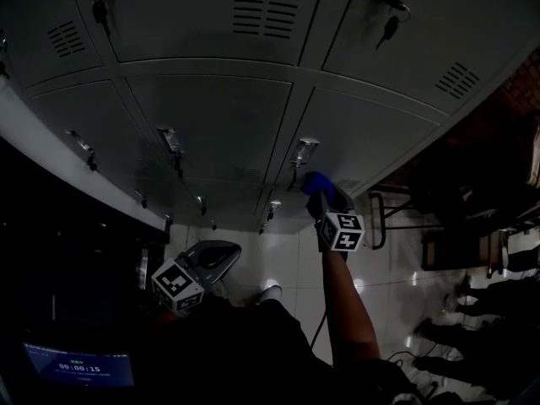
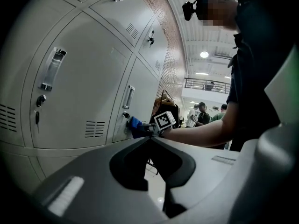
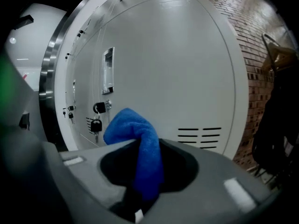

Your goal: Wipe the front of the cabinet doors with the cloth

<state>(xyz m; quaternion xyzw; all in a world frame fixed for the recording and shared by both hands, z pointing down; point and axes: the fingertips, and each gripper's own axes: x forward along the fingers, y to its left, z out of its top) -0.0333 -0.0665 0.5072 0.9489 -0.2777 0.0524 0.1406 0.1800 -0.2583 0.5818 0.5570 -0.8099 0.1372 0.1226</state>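
Grey metal cabinet doors (image 1: 219,125) fill the head view. My right gripper (image 1: 323,199) is shut on a blue cloth (image 1: 318,182) and holds it against the lower right door, just below its handle (image 1: 304,152). In the right gripper view the cloth (image 3: 133,125) bulges out of the shut jaws of the right gripper (image 3: 145,146), in front of the door (image 3: 177,78). The left gripper view shows the cloth (image 2: 135,126) touching the door by its lock. My left gripper (image 1: 209,258) hangs low and away from the doors, shut on nothing (image 2: 152,140).
Keys (image 1: 390,25) hang from the upper locks, and a padlock (image 3: 96,123) from a neighbouring door. A brick wall (image 3: 261,55) adjoins the cabinets on the right. Chairs (image 1: 405,213) and standing people (image 1: 472,310) are at the right. A timer screen (image 1: 80,365) glows at lower left.
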